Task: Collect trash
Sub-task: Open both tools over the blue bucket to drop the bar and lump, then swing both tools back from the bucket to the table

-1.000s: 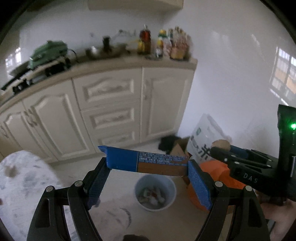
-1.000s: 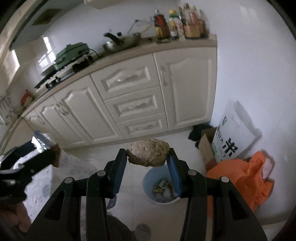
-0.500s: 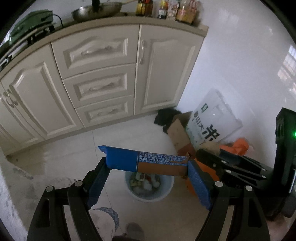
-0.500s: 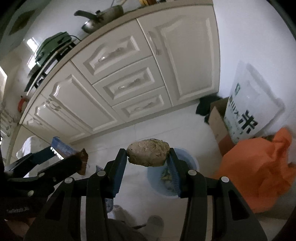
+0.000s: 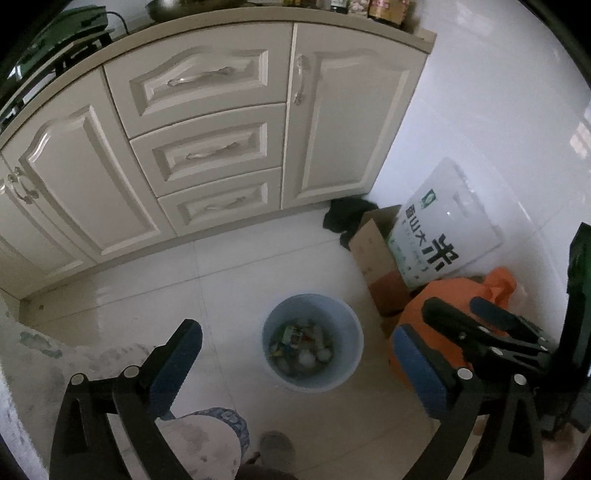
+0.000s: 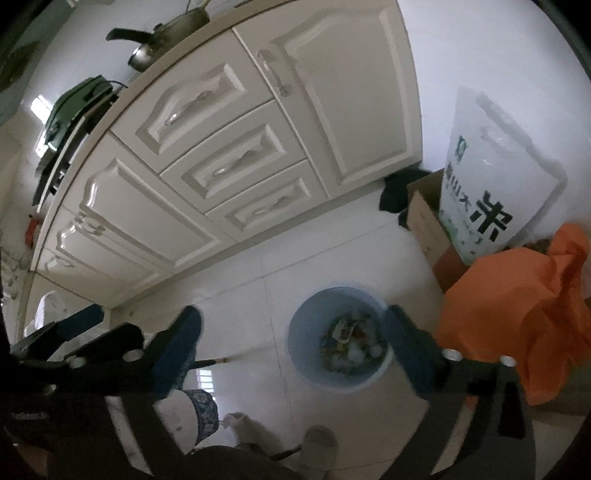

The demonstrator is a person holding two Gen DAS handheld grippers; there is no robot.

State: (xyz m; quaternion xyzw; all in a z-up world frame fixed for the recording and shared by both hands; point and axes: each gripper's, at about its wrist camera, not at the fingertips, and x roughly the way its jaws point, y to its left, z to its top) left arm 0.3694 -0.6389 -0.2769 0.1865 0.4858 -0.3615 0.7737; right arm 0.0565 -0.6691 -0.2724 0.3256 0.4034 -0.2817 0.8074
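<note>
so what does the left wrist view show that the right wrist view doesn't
Only the left wrist view shows the bottles at the end of the counter. Only the right wrist view shows the long-handled pan on the counter and a grey slipper on the floor. Both show the blue bin holding trash, the orange bag, the white rice sack, and both claws, the left claw and right claw, open and empty.

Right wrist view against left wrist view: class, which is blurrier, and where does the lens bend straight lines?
Right wrist view: softer, smeared on the bin and fingers. Left wrist view: sharper bin. Both: cabinet edges bow, corners go black.
</note>
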